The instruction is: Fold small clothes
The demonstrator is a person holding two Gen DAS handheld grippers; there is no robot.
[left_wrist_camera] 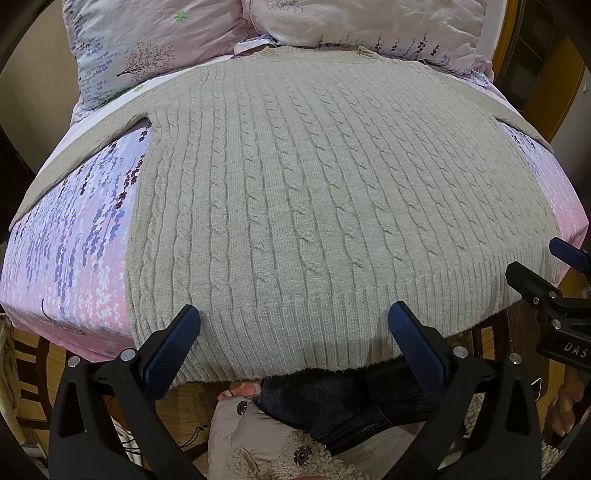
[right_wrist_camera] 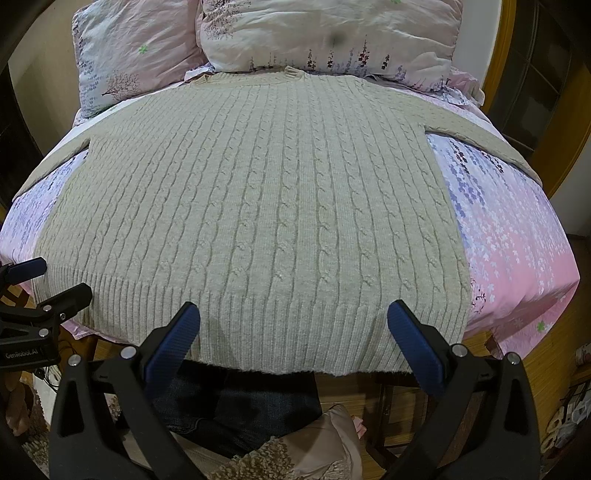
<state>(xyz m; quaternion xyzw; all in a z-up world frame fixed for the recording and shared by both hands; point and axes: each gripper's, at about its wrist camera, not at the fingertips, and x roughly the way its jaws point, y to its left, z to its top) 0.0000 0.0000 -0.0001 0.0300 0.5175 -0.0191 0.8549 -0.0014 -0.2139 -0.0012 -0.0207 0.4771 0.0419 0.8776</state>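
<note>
Sweater (left_wrist_camera: 295, 206) flat, hem overhanging bed (right_wrist_camera: 517, 258) edge; left hand-held gripper (left_wrist_camera: 293, 321), right hand-held gripper (right_wrist_camera: 293, 321) wide open, empty.

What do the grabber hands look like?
Both grabbers look alike. The left gripper and the right gripper have black plastic arms with silver round bolts and bumpy dark blue finger pads. One carries white "DAS" lettering, the other "GenRobot.AI".

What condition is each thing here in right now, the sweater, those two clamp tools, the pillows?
Sweater: spread flat on the bed, unfolded, sleeves out to both sides.
Left gripper: open, empty, over the hem.
Right gripper: open, empty, over the hem.
Pillows: propped beyond the collar.
</note>
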